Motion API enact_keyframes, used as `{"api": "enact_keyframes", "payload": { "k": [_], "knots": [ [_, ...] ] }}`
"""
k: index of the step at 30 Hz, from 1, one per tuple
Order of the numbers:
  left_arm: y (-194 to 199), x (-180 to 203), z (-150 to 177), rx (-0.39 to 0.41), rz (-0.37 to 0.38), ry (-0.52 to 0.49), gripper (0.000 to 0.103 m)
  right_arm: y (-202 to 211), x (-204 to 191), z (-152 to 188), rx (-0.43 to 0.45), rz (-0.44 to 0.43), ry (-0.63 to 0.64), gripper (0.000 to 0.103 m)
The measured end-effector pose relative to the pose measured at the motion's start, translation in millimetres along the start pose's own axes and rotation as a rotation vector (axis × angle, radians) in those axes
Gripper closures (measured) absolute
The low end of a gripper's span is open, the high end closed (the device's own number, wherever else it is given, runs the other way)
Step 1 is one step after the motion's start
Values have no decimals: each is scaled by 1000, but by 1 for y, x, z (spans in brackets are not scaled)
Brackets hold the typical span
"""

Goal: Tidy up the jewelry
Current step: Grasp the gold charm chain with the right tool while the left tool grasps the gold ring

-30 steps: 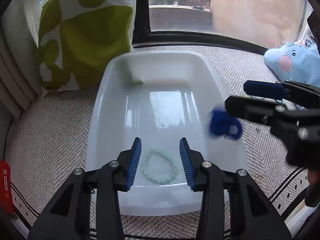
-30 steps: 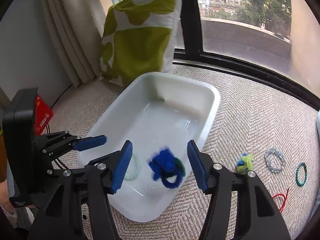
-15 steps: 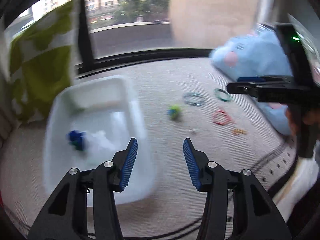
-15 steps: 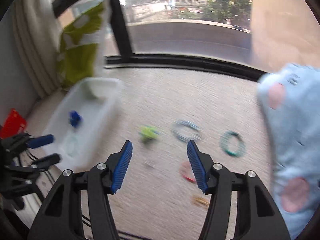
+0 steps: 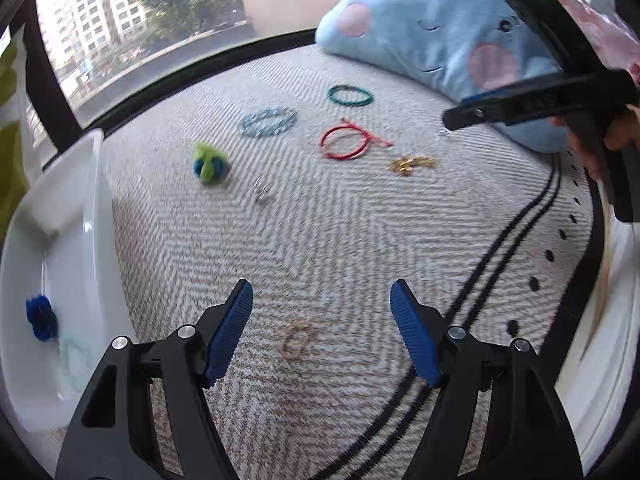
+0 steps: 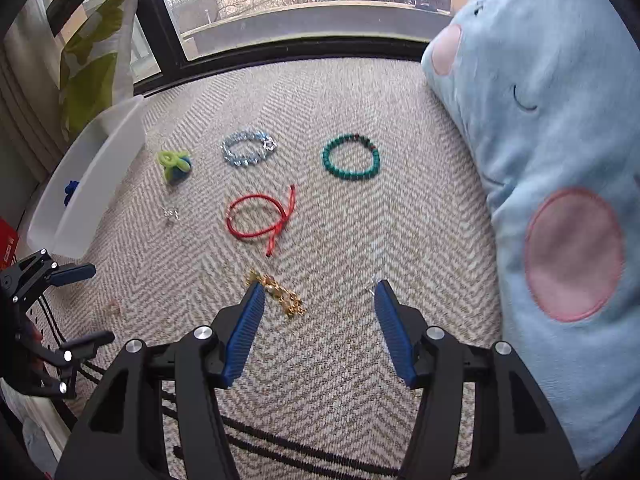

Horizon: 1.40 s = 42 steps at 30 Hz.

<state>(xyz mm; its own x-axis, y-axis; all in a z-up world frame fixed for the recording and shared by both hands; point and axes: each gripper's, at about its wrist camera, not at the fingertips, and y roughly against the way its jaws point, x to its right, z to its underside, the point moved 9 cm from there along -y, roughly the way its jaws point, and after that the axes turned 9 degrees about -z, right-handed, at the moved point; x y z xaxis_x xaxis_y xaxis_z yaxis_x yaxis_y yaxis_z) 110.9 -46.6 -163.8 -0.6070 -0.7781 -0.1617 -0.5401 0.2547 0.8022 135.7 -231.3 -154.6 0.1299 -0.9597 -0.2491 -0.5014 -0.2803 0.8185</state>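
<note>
— Where was the jewelry?
— A blue scrunchie (image 5: 41,317) lay in the tray (image 5: 90,216); right of it, bracelets sat loose on the rug (image 6: 340,240).
— And the claws?
— Left claw (image 5: 322,330) gaped wide; right claw (image 6: 319,330) too, over a gold chain (image 6: 280,294).

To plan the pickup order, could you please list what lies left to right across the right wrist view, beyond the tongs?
White tray → green-and-blue hair tie → pale blue beaded bracelet → teal beaded bracelet → blue plush pillow.
</note>
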Motion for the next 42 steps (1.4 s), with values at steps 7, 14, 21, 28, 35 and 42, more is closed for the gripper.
{"api": "enact_keyframes", "payload": {
  "k": [7, 14, 21, 28, 35, 42],
  "knots": [
    [-13, -8, 9, -6, -4, 23, 32, -21, -22, 6, -28, -69, 75, 46],
    [-22, -11, 19, -38, -18, 10, 39, -43, -30, 10, -63, -40, 133, 46],
    [-21, -11, 20, -24, 4, 26, 45, -55, -31, 4, -57, -7, 166, 51],
    [-18, -6, 19, -4, 18, 12, 78, -54, -33, 5, -50, 37, 227, 80],
    [-18, -5, 19, -15, 55, 28, 96, -54, -34, 7, -44, 44, 259, 89],
    [-15, -7, 20, -23, 68, 54, 97, -52, -35, 8, -40, 39, 250, 92]
  ]
}}
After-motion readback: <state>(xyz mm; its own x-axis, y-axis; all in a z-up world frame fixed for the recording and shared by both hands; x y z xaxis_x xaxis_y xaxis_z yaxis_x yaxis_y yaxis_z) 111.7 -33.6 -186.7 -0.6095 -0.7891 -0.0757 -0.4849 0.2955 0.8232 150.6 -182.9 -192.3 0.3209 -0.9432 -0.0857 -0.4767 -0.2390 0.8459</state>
